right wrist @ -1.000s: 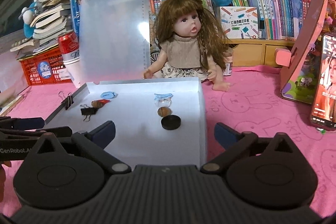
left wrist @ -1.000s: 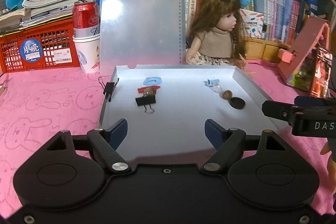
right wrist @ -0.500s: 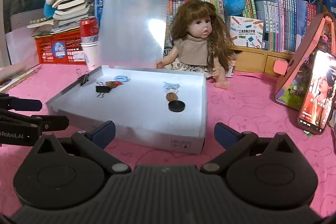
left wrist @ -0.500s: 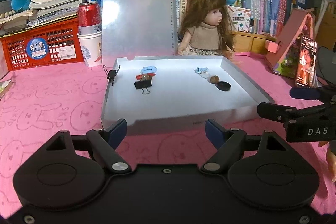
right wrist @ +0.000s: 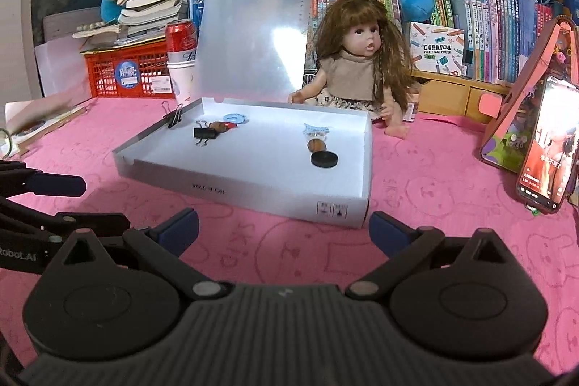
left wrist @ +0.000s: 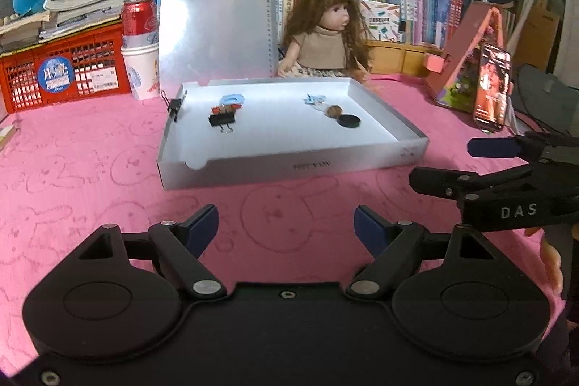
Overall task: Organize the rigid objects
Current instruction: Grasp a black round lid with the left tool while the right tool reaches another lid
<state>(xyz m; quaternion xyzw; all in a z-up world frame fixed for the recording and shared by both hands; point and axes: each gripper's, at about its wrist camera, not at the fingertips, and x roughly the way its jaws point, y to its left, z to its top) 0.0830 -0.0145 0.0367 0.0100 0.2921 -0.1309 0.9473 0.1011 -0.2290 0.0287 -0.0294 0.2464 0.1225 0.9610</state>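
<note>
A shallow white box (left wrist: pixel 289 165) (right wrist: pixel 253 196) lies on the pink cloth. Inside it are a black binder clip (left wrist: pixel 222 121) (right wrist: pixel 205 133), a blue ring (left wrist: pixel 232 98) (right wrist: pixel 235 118), a brown bead (left wrist: pixel 334 111) (right wrist: pixel 315 145), a black disc (left wrist: pixel 348 122) (right wrist: pixel 325 159) and a small blue piece (left wrist: pixel 312 99) (right wrist: pixel 315 129). Another binder clip (left wrist: pixel 174 104) (right wrist: pixel 174 118) grips the box's left wall. My left gripper (left wrist: pixel 286 228) is open and empty, in front of the box. My right gripper (right wrist: pixel 284 230) is open and empty, near the box's front right corner.
A doll (left wrist: pixel 327 35) (right wrist: pixel 358 60) sits behind the box. A clear clipboard (left wrist: pixel 217 17) stands upright at the back. A red can on paper cups (left wrist: pixel 140 46), a red crate (left wrist: pixel 61 67), a phone (right wrist: pixel 544 147) on a pink stand, and books line the back.
Both grippers have pulled back from the box toward the near side. The box now sits farther ahead of them. Things in the box have not moved.
</note>
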